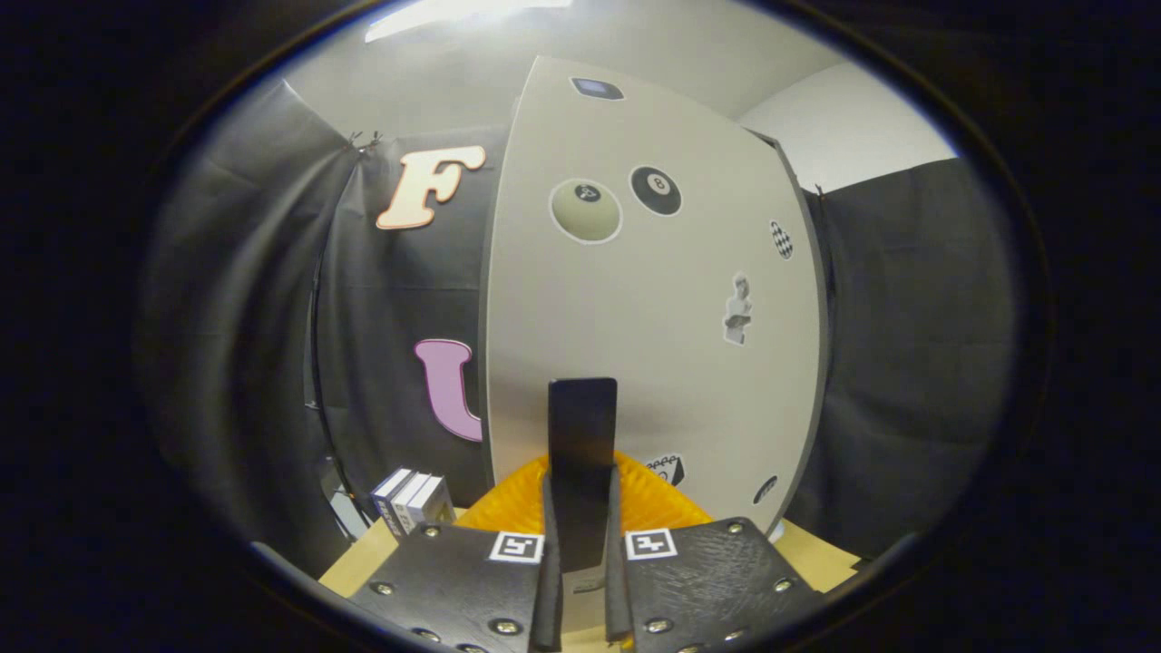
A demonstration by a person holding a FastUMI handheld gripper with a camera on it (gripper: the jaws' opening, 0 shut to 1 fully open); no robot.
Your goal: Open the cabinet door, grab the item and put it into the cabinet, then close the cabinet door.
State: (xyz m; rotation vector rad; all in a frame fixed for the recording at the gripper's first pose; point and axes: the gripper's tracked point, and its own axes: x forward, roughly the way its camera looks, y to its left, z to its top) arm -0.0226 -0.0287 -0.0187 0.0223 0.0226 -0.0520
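The pale cabinet door (653,299) stands upright right in front of me, dotted with several stickers, among them two billiard balls. A flat black vertical handle (582,435) sticks out from its lower part. My gripper (580,544) is shut on that handle, one finger pressing on each side of its lower end. I cannot tell whether the door is fully closed or slightly ajar. The inside of the cabinet is hidden behind the door.
The cabinet stands on a light wooden table (816,553). To the left of the door, at the table's back edge, stand a few small white and grey boxes (413,499). Black cloth walls close in on both sides.
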